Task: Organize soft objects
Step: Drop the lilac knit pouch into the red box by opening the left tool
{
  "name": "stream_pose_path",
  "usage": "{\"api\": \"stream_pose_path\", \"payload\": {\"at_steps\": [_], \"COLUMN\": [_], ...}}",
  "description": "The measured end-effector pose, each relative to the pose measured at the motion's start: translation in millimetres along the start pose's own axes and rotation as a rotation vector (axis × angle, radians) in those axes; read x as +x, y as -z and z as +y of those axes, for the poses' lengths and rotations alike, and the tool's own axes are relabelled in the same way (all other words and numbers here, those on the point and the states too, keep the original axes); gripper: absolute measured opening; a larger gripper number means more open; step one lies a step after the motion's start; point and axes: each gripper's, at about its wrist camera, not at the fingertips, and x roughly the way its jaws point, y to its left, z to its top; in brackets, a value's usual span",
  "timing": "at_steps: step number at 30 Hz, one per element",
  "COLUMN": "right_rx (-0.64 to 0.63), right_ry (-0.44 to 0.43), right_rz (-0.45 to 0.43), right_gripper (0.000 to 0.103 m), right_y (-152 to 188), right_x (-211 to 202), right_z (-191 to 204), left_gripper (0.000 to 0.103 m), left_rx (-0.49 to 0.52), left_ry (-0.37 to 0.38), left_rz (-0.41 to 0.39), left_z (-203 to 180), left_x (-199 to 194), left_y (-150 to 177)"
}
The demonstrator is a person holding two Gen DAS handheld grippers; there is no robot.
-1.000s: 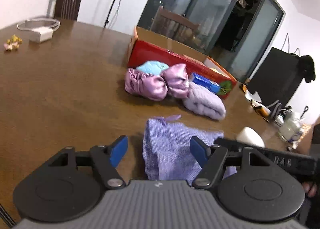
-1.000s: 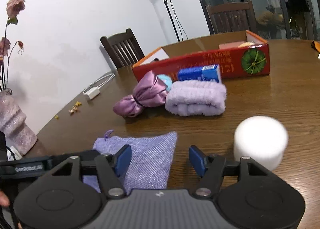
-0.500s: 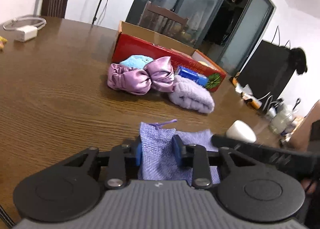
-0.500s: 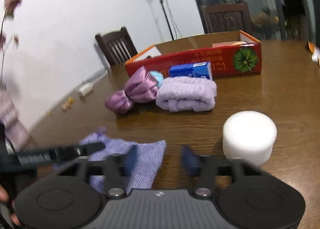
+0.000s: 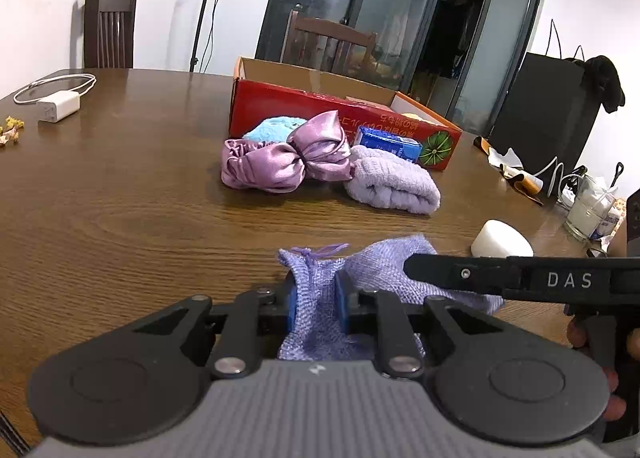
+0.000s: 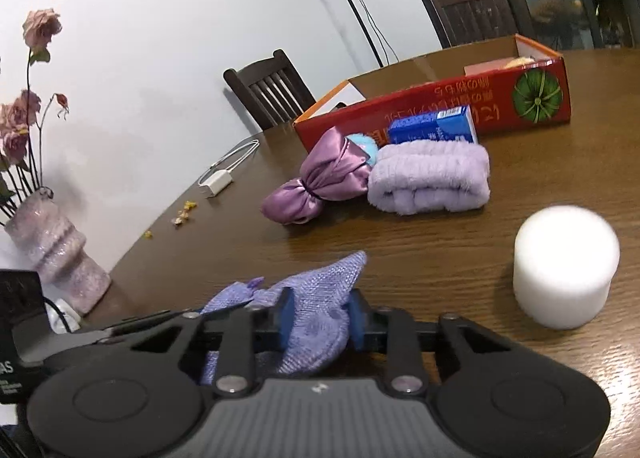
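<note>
Pinching one lilac pouch [image 5: 316, 298] from two ends, near table edge, well short of red box [image 5: 320, 113].

- Left gripper [image 5: 316, 300]: jaws closing, blue pads [image 5: 291, 300] pressed on bunched drawstring end of pouch; fabric under gripper body hidden.
- Right gripper [image 6: 318, 318]: jaws closing, pads [image 6: 356, 322] squeezing opposite end of pouch [image 6: 316, 298]; free corner pointing toward box [image 6: 440, 105]. Seen from left view only as black bar marked "DAS", fingertips cut off behind cloth.
- Hand [image 5: 596, 342]: few fingertips visible at right edge of left view, rest out of frame.
- Satin bundle [image 5: 284, 157]: just before box, touching towel.
- Towel [image 5: 392, 185]: rolled, lilac, beside bundle, before box.
- Blue fluffy item [image 5: 276, 125]: between bundle and box, mostly hidden; kind unclear.
- Blue carton [image 5: 388, 141]: against box wall, partly behind towel.
- White cylinder [image 6: 564, 270]: right of pouch, apart from box; material unclear.
- Box contents: largely hidden by wall; pale shapes only.
- Charger [image 5: 58, 105] with cable: far left of box.
- Vase [image 6: 56, 254]: far left of box, base cut off by left gripper.
</note>
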Motion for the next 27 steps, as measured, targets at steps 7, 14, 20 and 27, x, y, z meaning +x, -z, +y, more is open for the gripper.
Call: {"api": "stream_pose_path", "payload": {"at_steps": [7,14,20,27], "right_rx": [-0.094,-0.264,-0.289,-0.044], "right_ry": [0.052,0.1,0.227,0.283], "right_rz": [-0.037,-0.143,-0.073,0.096], "right_gripper": [0.008,0.006,0.006,0.006], "right_y": [-19.0,-147.5,-263.6,-320.1], "right_x": [-7.1,22.1,140.6,264.4], "right_z": [12.0,4.5,-24.8,-84.0], "left_gripper": [0.018,0.018,0.018,0.043], "left_rx": [-0.046,0.029,0.051,0.034], "left_ry": [0.092,0.128,-0.054,-0.211], "left_rz": [-0.092,-0.144,-0.048,0.156], "left_z": [-0.6,3.6,24.3,51.4], "left_x": [-8.0,68.4,203.0,299.4], "left_y": [-39.9,-182.1,-274.7,-306.1]}}
